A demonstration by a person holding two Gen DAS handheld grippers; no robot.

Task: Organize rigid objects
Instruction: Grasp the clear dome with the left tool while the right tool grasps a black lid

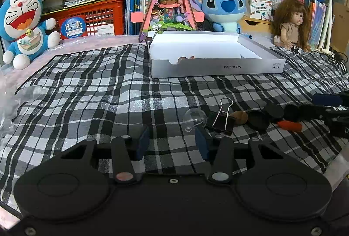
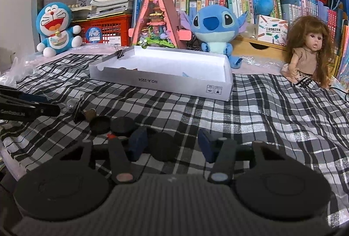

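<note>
A row of small items lies on the checked cloth. It holds a clear plastic ball (image 1: 194,119), a black binder clip (image 1: 222,120), a brown round piece (image 1: 240,118), black round lids (image 1: 258,120) and an orange piece (image 1: 291,125). My left gripper (image 1: 172,140) is open just short of the ball, with only cloth between its blue pads. My right gripper (image 2: 172,142) is open around a black disc (image 2: 162,147). The left pad is near that disc and the right pad stands apart from it. A shallow white box (image 1: 218,66) sits further back.
Behind the box (image 2: 161,81) stand a pink A-frame model (image 2: 157,18), a Stitch plush (image 2: 213,26), a Doraemon plush (image 2: 56,29) and a doll (image 2: 309,50), with bookshelves beyond. A binder clip (image 2: 120,53) grips the box's far rim. Black cables (image 1: 331,57) lie at the right edge.
</note>
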